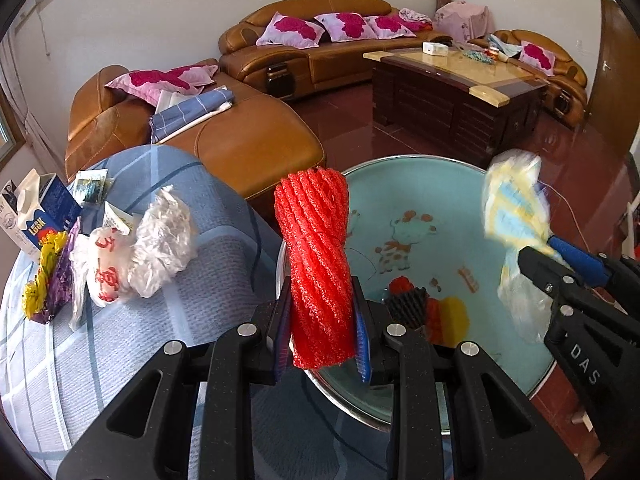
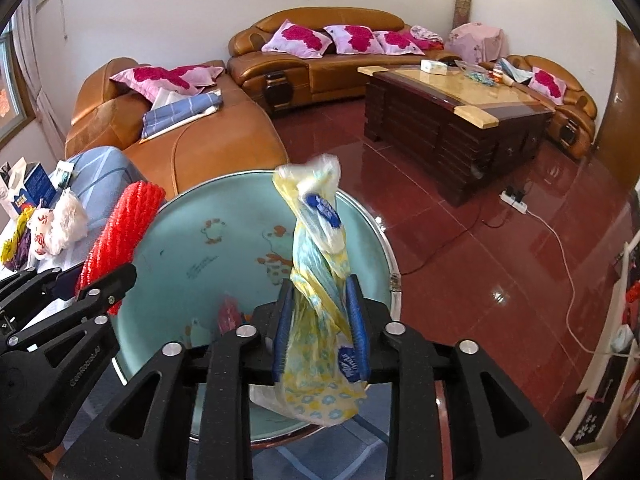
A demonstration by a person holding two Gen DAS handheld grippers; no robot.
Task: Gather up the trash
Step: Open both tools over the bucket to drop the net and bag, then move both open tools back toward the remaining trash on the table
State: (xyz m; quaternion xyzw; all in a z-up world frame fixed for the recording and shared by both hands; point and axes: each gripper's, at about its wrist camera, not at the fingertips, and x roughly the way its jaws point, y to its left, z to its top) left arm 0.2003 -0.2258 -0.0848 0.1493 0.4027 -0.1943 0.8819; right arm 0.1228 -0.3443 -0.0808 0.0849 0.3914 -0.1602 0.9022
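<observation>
Left claw grips red netting, right claw grips a yellow wrapper, both over the basin.

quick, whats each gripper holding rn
Left gripper: shut on the red foam net.
Right gripper: shut on the yellow plastic wrapper.

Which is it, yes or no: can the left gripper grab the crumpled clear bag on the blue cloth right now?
Probably not: the left gripper is shut on the red foam net; nothing blocks the clear bag.
</observation>
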